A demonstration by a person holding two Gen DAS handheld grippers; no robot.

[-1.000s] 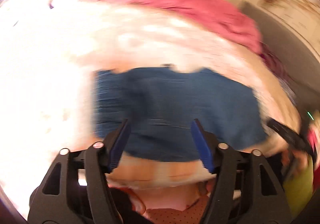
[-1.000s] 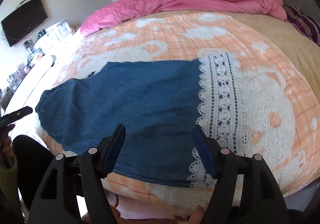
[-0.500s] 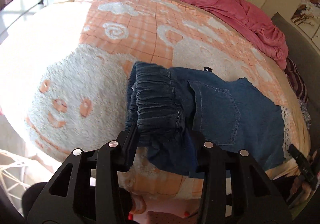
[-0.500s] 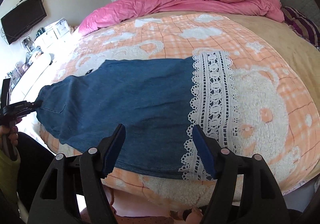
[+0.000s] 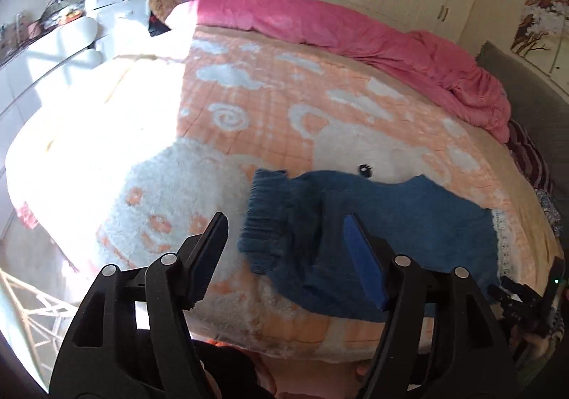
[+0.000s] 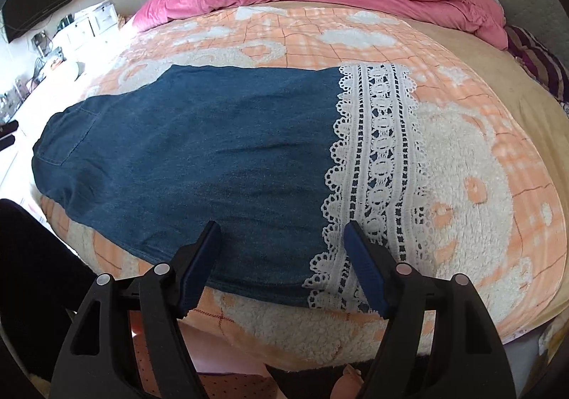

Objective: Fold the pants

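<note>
Pants flat on bed, both grippers spread apart, empty. Best pinched at waistband and lace hem together, folded evenly.

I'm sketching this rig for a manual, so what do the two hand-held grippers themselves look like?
Both look alike. The left hand-held gripper and the right hand-held gripper each have two black plastic arms with triangular cut-outs, silver round pivot pins, and flat blue pads on the inner faces of the fingers. No cables or markings show.
</note>
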